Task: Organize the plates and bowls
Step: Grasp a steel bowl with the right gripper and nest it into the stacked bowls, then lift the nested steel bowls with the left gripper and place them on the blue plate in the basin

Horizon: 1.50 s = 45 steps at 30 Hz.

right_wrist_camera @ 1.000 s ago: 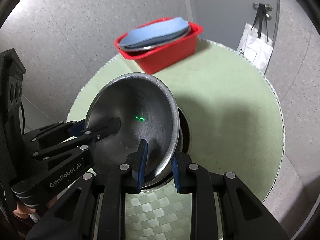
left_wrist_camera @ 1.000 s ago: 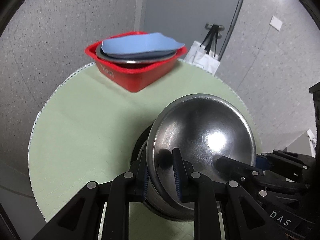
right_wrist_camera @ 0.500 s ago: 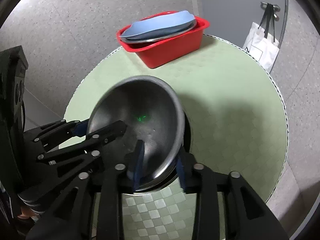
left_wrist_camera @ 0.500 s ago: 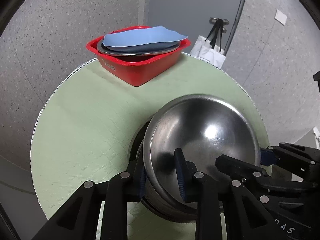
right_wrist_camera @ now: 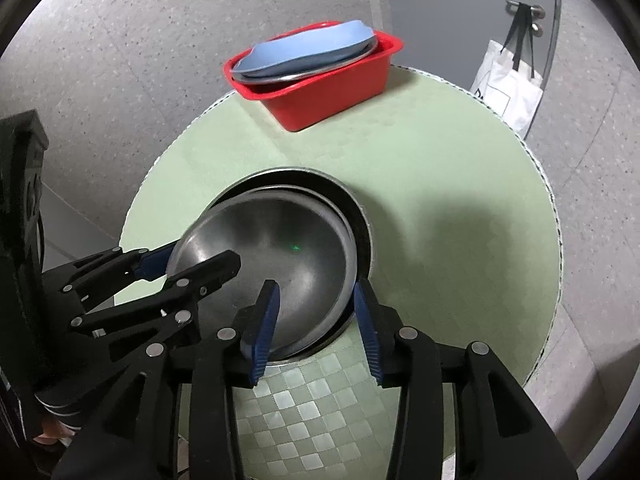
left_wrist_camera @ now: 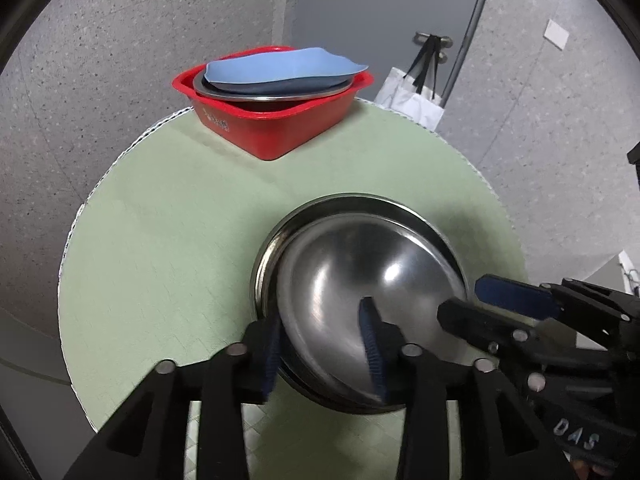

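Note:
A steel bowl (left_wrist_camera: 360, 280) (right_wrist_camera: 280, 264) lies nested in a second steel bowl (left_wrist_camera: 360, 204) (right_wrist_camera: 356, 208) on the round green table (left_wrist_camera: 168, 248) (right_wrist_camera: 460, 168). My left gripper (left_wrist_camera: 320, 340) is open, its jaws spread on either side of the upper bowl's near rim. My right gripper (right_wrist_camera: 316, 316) is open too, its jaws wide on either side of the rim at the other side; it also shows in the left wrist view (left_wrist_camera: 480, 300). A red tub (left_wrist_camera: 276, 120) (right_wrist_camera: 328, 88) at the table's far edge holds a steel plate and a blue plate (left_wrist_camera: 280, 68) (right_wrist_camera: 304, 48).
A white tote bag (left_wrist_camera: 412, 100) (right_wrist_camera: 508, 88) hangs from a hook beyond the table. Speckled grey floor surrounds the table. A checkered patch of the mat (right_wrist_camera: 300, 408) lies at the near edge.
The upper bowl came down from a tilted hold and now sits in the lower bowl. Both grippers opened and let go of its rim.

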Tool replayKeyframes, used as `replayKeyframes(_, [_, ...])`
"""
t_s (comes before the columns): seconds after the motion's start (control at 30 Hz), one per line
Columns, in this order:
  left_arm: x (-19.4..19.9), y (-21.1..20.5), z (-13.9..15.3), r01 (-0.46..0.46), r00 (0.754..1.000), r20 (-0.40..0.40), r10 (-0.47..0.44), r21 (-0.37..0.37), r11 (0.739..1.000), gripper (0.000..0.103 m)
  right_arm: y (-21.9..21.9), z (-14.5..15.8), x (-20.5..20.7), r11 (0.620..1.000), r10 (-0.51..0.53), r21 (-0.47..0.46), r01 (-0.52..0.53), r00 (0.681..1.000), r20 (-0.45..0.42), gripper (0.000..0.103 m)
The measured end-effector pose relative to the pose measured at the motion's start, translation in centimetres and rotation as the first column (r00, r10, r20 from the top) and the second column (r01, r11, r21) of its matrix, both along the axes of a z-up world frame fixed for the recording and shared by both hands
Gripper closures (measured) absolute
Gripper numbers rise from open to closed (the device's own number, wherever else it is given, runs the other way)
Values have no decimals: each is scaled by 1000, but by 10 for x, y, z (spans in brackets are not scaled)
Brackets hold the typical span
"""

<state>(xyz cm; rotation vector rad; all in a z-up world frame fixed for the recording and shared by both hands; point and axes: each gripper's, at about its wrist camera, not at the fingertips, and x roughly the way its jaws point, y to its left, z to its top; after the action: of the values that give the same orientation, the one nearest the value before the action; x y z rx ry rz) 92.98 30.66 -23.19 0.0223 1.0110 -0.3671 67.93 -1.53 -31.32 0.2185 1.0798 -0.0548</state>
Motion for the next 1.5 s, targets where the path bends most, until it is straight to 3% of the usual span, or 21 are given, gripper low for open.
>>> replayKeyframes(0.07, [-4,3,4,4,1000,11,-4,-14,1000,58,-4,4,-3,1000,-15,3,15,1000,13,57])
replayKeyframes(0.17, [-14,11,15,-13,998,55,13,2,1000,32,-13,13,-9,999,-41,8,40,998,42,49])
replayKeyframes(0.33, [-31,36,31,-66,989,132,67,-17,998,17,-31,27,-19,995,-96,23,94,991,92,40])
replayKeyframes(0.6, [-26,70,8,-180,983,32,181,-28,983,16,-48,15,-15,987,-130,100,123,989,65,35])
replayKeyframes(0.97, [6,45,-27,-173,981,-89,170,-29,984,16,-49,-41,7,962,-91,252,105,994,-66,35])
replayKeyframes(1.03, [14,40,-32,-170,981,-103,166,-33,985,19,-49,-50,11,953,-85,283,107,992,-89,35])
replayKeyframes(1.17, [26,35,-37,-133,984,-129,123,-75,988,53,-49,-57,17,941,-54,327,84,993,-101,38])
replayKeyframes(1.23, [30,32,-39,-116,986,-134,103,-88,989,67,-46,-58,21,933,-26,355,59,995,-96,51])
replayKeyframes(1.27, [32,30,-38,-114,987,-122,104,-77,990,67,-44,-58,23,934,-13,355,47,995,-99,58])
replayKeyframes(1.5, [39,31,-29,-135,988,-82,129,-77,988,72,-45,-48,26,951,9,309,17,996,-83,67])
